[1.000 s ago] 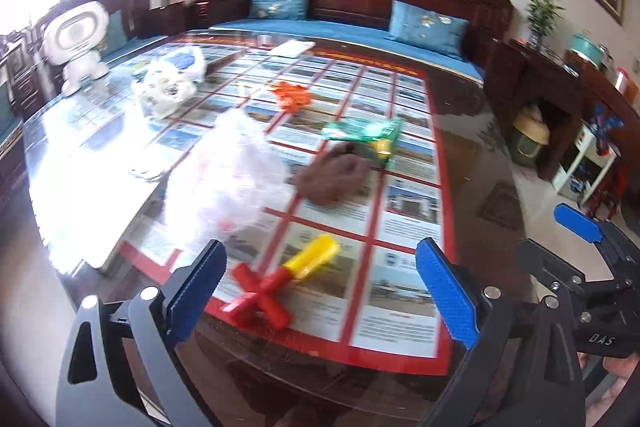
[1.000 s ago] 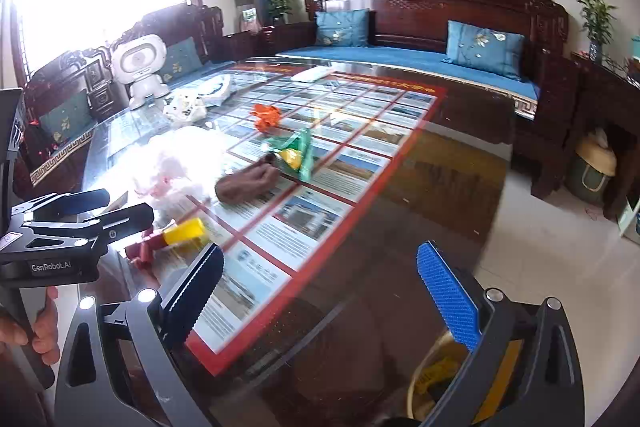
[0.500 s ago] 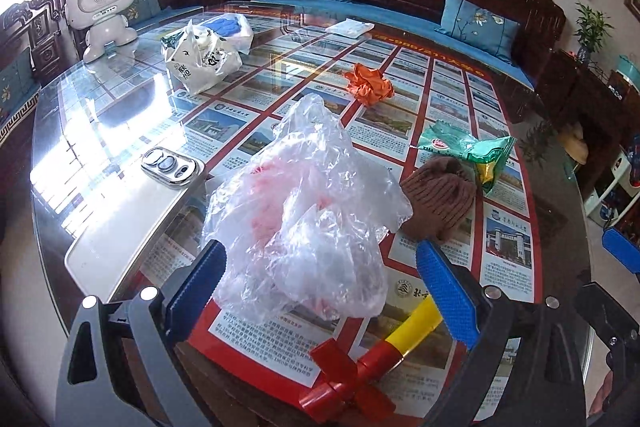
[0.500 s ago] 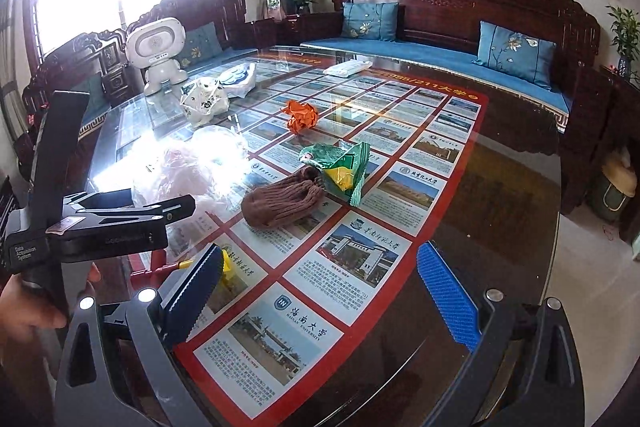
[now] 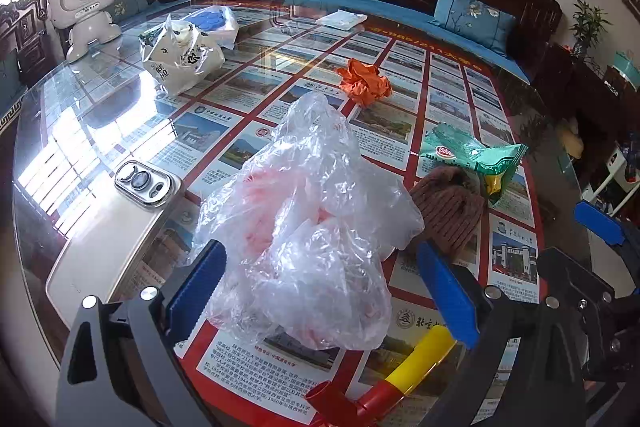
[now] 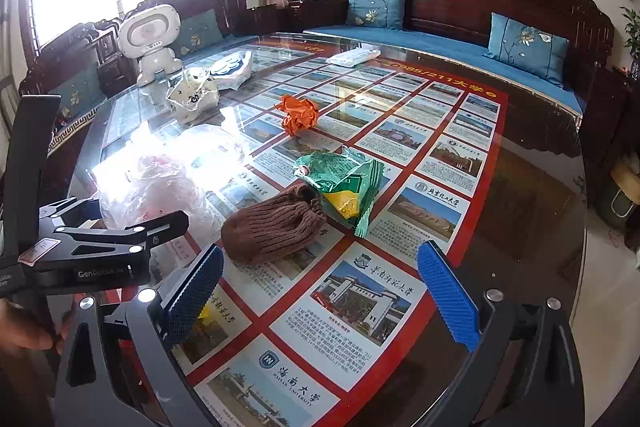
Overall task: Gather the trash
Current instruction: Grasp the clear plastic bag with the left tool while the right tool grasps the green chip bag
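A crumpled clear plastic bag (image 5: 312,223) with pink inside lies on the glass table, its near end between the open fingers of my left gripper (image 5: 320,291). It also shows in the right wrist view (image 6: 160,183). A green snack wrapper (image 5: 476,155) (image 6: 344,179), a crumpled orange paper (image 5: 366,85) (image 6: 298,115) and a white printed bag (image 5: 180,59) (image 6: 194,97) lie further out. My right gripper (image 6: 320,291) is open and empty above the table, just short of a brown knit pouch (image 6: 276,223).
A phone (image 5: 108,227) lies left of the clear bag. A red and yellow toy (image 5: 384,383) lies under my left gripper. A white robot toy (image 5: 86,11) stands at the far left. A white packet (image 5: 342,19) lies at the far edge. A wooden sofa (image 6: 480,7) stands behind.
My left gripper has moved forward and left over the table until the clear bag sits between its open fingers. My right gripper has moved forward toward the brown pouch.
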Motion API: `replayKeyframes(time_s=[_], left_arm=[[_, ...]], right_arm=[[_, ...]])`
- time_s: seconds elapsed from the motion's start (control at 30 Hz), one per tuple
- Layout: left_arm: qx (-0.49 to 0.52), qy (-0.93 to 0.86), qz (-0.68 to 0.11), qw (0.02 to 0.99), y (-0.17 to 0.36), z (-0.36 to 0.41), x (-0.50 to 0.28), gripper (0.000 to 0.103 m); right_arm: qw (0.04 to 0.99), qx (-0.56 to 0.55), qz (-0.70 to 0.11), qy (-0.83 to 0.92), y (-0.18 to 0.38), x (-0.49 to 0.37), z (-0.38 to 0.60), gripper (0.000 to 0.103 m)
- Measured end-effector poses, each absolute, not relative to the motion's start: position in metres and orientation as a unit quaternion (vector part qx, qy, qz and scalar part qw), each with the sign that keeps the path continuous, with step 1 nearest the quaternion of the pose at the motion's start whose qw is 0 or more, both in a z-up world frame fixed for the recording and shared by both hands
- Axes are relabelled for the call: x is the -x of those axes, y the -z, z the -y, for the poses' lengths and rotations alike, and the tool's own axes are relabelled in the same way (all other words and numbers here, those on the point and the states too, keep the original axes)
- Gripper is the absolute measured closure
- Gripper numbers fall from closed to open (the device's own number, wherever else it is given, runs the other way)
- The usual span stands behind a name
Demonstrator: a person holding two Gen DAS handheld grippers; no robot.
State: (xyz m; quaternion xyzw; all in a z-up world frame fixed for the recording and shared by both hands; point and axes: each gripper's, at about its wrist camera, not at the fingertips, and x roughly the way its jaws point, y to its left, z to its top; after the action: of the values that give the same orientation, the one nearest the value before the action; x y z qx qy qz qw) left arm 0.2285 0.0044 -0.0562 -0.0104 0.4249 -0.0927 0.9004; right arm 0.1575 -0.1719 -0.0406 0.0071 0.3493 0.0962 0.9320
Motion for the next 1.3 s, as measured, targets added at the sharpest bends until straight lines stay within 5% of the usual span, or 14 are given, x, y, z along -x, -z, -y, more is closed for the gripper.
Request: replayKeyframes(time_s=[0.07, 0.13, 0.2, 0.3, 0.87, 0.9, 0.97, 1.07, 1.3], left_arm=[[0.012, 0.092, -0.427, 0.9, 0.057, -0.005, -0.231, 0.01], [0.013, 0.091, -0.431, 0.898, 0.058, -0.005, -0.232, 0.023], [0.015, 0.089, -0.443, 0.892, 0.06, -0.006, -0.236, 0.051], [0.022, 0.095, -0.448, 0.889, 0.061, -0.01, -0.24, 0.067], [0.022, 0.115, -0.444, 0.888, 0.061, -0.011, -0.241, 0.07], [0.024, 0.116, -0.445, 0.888, 0.061, -0.012, -0.242, 0.07], [0.024, 0.116, -0.445, 0.888, 0.062, -0.012, -0.243, 0.07], [0.024, 0.118, -0.443, 0.888, 0.061, -0.013, -0.243, 0.07], [0.04, 0.131, -0.435, 0.89, 0.055, -0.014, -0.237, 0.07]], right_arm=[[0.931, -0.008, -0.352, -0.098, 0.042, -0.162, 0.172, 0.009], [0.93, -0.007, -0.356, -0.096, 0.044, -0.167, 0.173, 0.009], [0.93, -0.009, -0.358, -0.089, 0.047, -0.173, 0.175, 0.009], [0.927, -0.019, -0.363, -0.092, 0.049, -0.184, 0.181, 0.009], [0.897, -0.011, -0.431, -0.097, 0.075, -0.278, 0.177, 0.009], [0.897, -0.013, -0.431, -0.095, 0.076, -0.281, 0.176, 0.012], [0.893, -0.018, -0.438, -0.104, 0.081, -0.286, 0.176, 0.041], [0.896, -0.001, -0.431, -0.102, 0.08, -0.283, 0.174, 0.067], [0.907, -0.049, -0.402, -0.118, 0.067, -0.259, 0.191, 0.075]])
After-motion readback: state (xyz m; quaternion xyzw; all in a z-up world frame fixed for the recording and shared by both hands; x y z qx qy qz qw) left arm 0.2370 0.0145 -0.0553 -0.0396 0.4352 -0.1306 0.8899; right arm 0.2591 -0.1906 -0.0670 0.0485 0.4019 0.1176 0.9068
